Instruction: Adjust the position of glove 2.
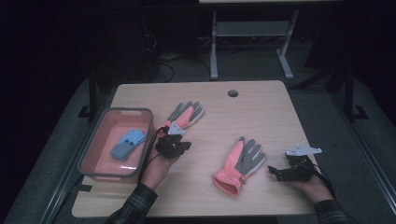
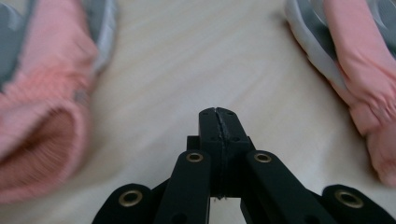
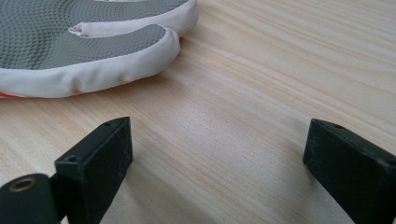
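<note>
Table (image 1: 261,112): light wood, bearing everything below.
Bin (image 1: 95,140): one, pink inside with a grey rim, at the left edge; one folded blue cloth item (image 1: 127,143) inside.
Gloves, count: two, pink and grey, both flat on the wood and outside the bin.
Far glove (image 1: 185,115): just right of the bin, fingers pointing up and right, cuff toward the left gripper; long axis running diagonally away from the person.
Near glove (image 1: 240,164): right of centre, cuff toward the near edge, fingers up and right; same diagonal lie.
Left gripper (image 1: 169,134): jaws clenched together on nothing in the left gripper view (image 2: 218,122), bare wood ahead, a glove to either side.
Right gripper (image 1: 275,172): jaws spread wide, nothing between them, low over the table; grey glove fingers (image 3: 88,42) ahead and to the left in its own view.
Key relation: far glove's cuff touching or just ahead of the left gripper's tip; bin directly on that gripper's left.
Nearer hand: left for the far glove, right for the near glove.
Likely need: jaws reopened before any pinch on the cuff.
</note>
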Demonstrator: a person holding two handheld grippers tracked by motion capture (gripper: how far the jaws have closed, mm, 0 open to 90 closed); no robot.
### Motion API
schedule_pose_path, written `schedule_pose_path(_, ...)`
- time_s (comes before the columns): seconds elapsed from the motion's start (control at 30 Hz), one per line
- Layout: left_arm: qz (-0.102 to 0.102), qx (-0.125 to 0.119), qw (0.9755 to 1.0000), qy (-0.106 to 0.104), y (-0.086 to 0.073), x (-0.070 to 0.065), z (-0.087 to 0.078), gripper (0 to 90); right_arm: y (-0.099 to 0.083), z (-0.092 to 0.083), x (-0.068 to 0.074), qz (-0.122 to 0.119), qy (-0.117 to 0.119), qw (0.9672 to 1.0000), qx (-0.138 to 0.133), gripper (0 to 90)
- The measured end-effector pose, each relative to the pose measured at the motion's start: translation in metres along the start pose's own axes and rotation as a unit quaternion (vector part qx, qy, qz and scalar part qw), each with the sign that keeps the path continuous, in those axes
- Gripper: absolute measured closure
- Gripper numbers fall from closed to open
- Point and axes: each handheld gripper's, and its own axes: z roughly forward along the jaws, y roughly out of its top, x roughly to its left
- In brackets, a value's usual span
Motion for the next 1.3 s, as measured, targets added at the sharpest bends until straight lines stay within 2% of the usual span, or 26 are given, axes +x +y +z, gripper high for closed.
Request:
schedule_pose_path(0.2,-0.016,-0.019,0.9992,0.031,0.028,0.017,0.008,89.7,0.000,0.000,0.000,0.000,0.000,1.0000,0.000,7.9)
schedule_pose_path(0.3,-0.023,-0.020,0.9988,0.037,0.037,0.025,0.014,89.6,0.000,0.000,0.000,0.000,0.000,1.0000,0.000,7.9)
schedule_pose_path(0.47,-0.036,-0.019,0.9978,0.053,0.053,0.045,0.023,89.7,0.000,0.000,0.000,0.000,0.000,1.0000,0.000,7.9)
schedule_pose_path(0.63,-0.032,-0.003,0.9960,0.083,0.066,0.063,0.035,89.7,0.000,0.000,0.000,0.000,0.000,1.0000,0.000,7.9)
schedule_pose_path(0.8,-0.056,0.006,0.9937,0.097,0.068,0.079,0.053,89.7,0.000,0.000,0.000,0.000,0.000,1.0000,0.000,7.9)
schedule_pose_path(1.0,-0.067,0.013,0.9901,0.122,0.070,0.092,0.066,89.7,0.000,0.000,0.000,0.000,0.000,1.0000,0.000,7.9)
schedule_pose_path(1.07,-0.069,0.018,0.9879,0.138,0.070,0.094,0.068,89.7,0.000,0.000,0.000,0.000,0.000,1.0000,0.000,7.9)
schedule_pose_path(1.2,-0.079,0.034,0.9871,0.135,0.065,0.098,0.073,89.7,0.000,0.000,0.000,0.001,0.000,1.0000,0.001,7.9)
schedule_pose_path(1.3,-0.082,0.036,0.9877,0.128,0.060,0.096,0.075,89.7,0.000,0.000,0.000,0.002,0.000,1.0000,0.001,7.9)
